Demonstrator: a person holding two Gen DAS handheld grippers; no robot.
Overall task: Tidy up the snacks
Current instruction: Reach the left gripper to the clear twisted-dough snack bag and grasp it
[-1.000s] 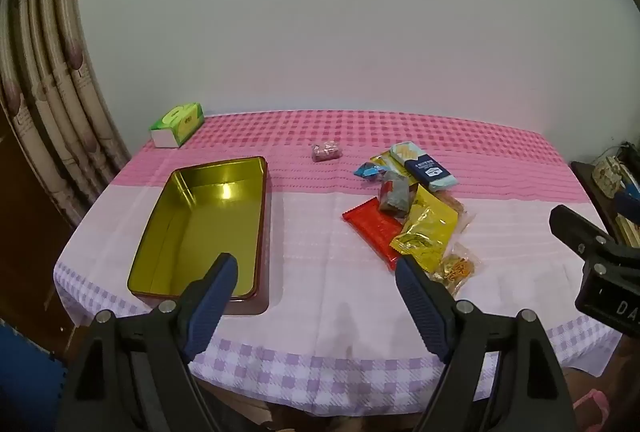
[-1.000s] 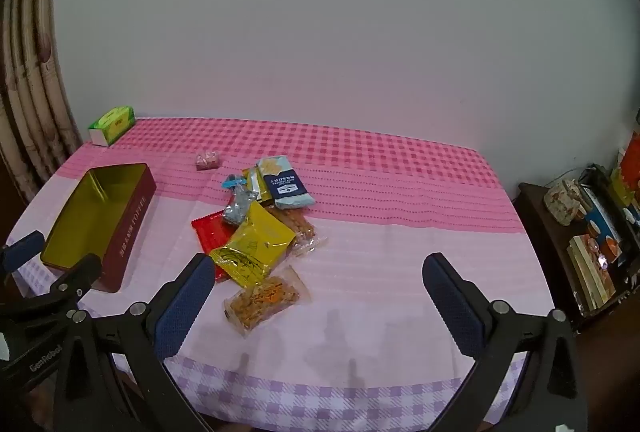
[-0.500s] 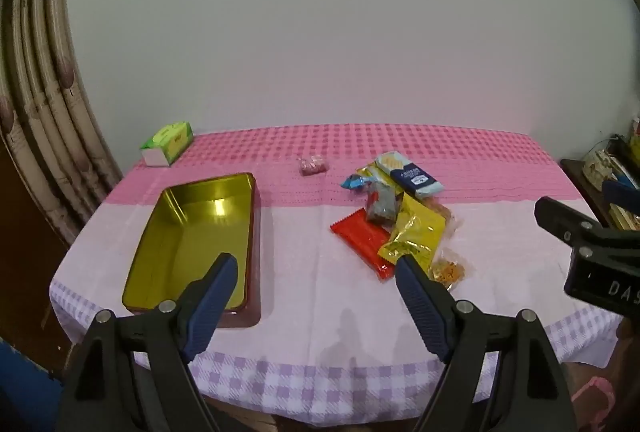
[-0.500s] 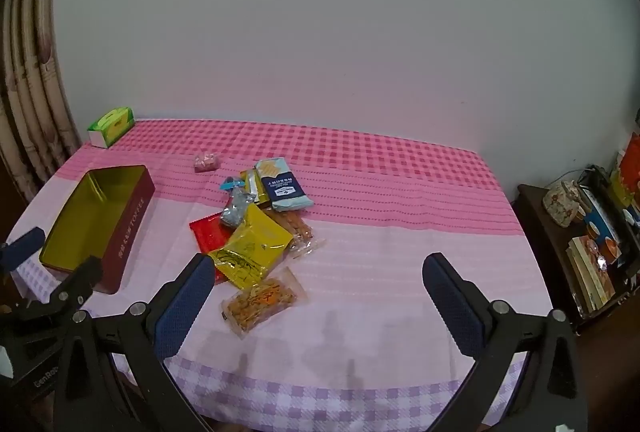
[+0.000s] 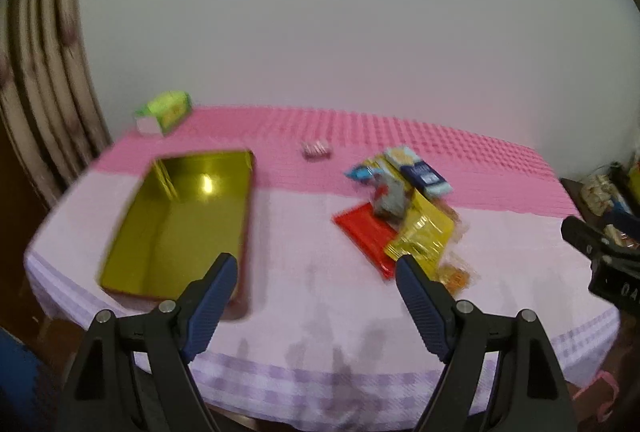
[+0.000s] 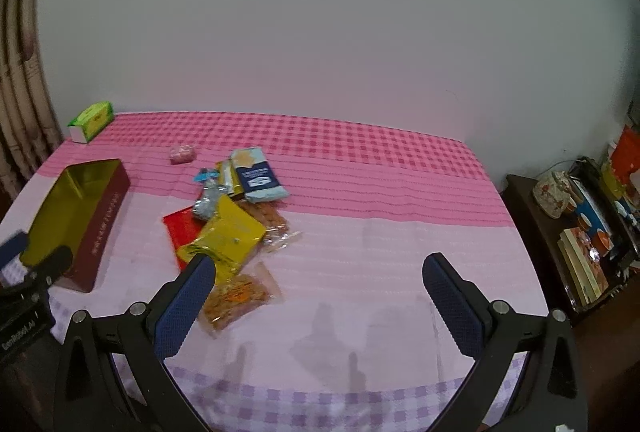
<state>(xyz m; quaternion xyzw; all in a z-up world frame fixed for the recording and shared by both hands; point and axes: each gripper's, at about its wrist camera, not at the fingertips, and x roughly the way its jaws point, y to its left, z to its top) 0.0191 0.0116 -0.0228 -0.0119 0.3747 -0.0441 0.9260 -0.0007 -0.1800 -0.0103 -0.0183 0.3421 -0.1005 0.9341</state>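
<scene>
flanking the table only in right-wrist view: cluttered side shelf [image 6: 580, 228]

Left view motion-blurred; packet [image 5: 418, 171] print unreadable. Red packet [image 6: 182, 228] half under yellow one [image 6: 230, 236]. Tin [image 6: 76, 207] lettering illegible.

**Things around the table**

A pink and white checked cloth [image 6: 360, 232] covers the table. A small green box [image 6: 91, 120] sits at the far left corner by the plain wall [image 6: 320, 31]. Striped curtains [image 5: 44, 79] hang on the left. On the right, a dark shelf [image 6: 532, 216] holds a flowered pot [image 6: 554, 193] and books [image 6: 580, 268].
</scene>
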